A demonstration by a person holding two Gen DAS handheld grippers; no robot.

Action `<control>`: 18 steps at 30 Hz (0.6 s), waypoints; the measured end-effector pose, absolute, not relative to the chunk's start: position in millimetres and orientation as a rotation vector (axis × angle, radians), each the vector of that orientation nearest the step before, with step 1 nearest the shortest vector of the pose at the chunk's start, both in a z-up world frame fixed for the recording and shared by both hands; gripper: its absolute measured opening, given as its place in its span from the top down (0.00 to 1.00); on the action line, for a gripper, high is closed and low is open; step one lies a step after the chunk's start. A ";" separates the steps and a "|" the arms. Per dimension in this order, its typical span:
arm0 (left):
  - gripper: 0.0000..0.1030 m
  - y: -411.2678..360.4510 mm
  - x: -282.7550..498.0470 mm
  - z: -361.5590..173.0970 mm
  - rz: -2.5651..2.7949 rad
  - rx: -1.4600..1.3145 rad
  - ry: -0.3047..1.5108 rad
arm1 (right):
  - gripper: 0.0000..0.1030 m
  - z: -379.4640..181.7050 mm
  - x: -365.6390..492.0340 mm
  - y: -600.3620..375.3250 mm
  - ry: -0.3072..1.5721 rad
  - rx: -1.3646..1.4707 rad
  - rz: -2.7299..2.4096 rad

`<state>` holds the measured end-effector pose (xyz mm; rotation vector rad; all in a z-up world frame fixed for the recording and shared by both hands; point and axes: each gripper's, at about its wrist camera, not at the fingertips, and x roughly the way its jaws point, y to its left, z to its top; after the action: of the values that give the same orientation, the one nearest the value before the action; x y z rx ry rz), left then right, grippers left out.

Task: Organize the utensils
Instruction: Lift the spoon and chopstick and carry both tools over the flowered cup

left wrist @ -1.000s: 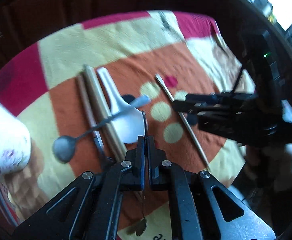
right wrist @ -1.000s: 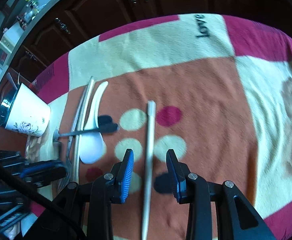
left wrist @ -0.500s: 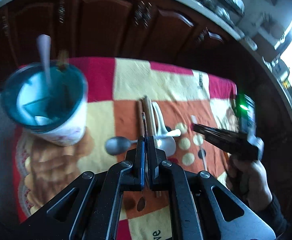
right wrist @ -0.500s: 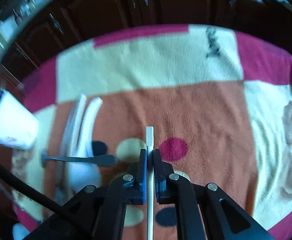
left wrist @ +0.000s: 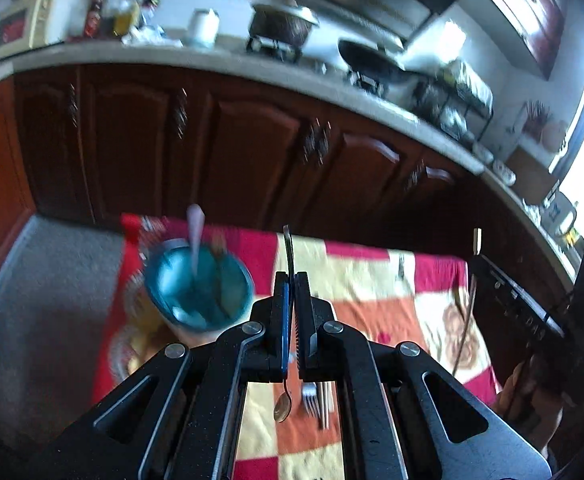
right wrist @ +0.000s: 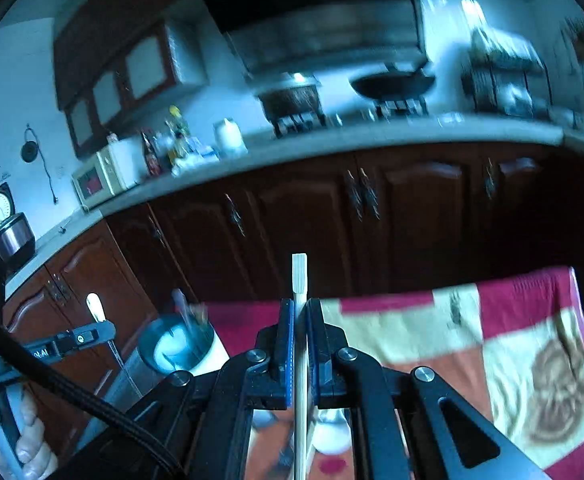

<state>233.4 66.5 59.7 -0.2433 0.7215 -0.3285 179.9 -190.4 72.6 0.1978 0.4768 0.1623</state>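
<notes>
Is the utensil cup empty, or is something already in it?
Not empty: the cup stands upright, with a pale handle sticking above its rim. Blur hides the rest.

From my left wrist view the teal cup [left wrist: 197, 294] at centre left is motion-blurred, its contents unreadable. The fork [left wrist: 315, 400] below shows tines only. In my right wrist view the chopstick [right wrist: 300, 364] runs off the bottom edge.
</notes>
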 end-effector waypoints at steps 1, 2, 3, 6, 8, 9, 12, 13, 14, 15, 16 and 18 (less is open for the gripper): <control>0.98 73.3 235.7 66.6 -0.320 -0.248 0.707 | 0.95 78.3 181.8 -181.3 0.450 0.214 0.188; 0.98 79.4 238.5 72.2 -0.308 -0.249 0.695 | 0.95 81.0 185.0 -174.3 0.434 0.232 0.215; 0.98 83.9 241.3 75.5 -0.300 -0.250 0.686 | 0.95 83.1 190.0 -166.5 0.421 0.251 0.245; 0.98 98.1 252.7 81.1 -0.275 -0.267 0.664 | 0.95 87.1 207.3 -139.1 0.386 0.265 0.272; 0.98 105.5 262.0 80.7 -0.261 -0.271 0.651 | 0.95 86.0 222.8 -121.4 0.375 0.272 0.302; 0.98 108.0 265.3 78.2 -0.252 -0.274 0.645 | 0.95 85.6 229.7 -112.5 0.367 0.266 0.306; 0.98 119.4 281.0 71.6 -0.237 -0.295 0.633 | 0.95 81.5 251.2 -88.9 0.337 0.246 0.322; 0.98 122.8 287.0 69.0 -0.228 -0.297 0.630 | 0.95 79.1 260.1 -81.1 0.322 0.235 0.318; 0.98 126.5 293.7 65.5 -0.220 -0.296 0.629 | 0.95 77.8 270.3 -71.5 0.314 0.226 0.322; 0.98 128.5 297.8 64.1 -0.215 -0.297 0.626 | 0.95 76.4 276.4 -68.0 0.312 0.223 0.324; 0.98 131.7 303.3 60.8 -0.211 -0.296 0.626 | 0.95 74.2 287.3 -60.5 0.310 0.218 0.323; 0.98 135.9 313.0 54.2 -0.200 -0.291 0.626 | 0.95 69.9 303.9 -47.5 0.302 0.208 0.319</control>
<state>313.0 135.9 54.2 -0.2911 0.6257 -0.1996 303.9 -47.5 69.9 0.2078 0.3018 0.3185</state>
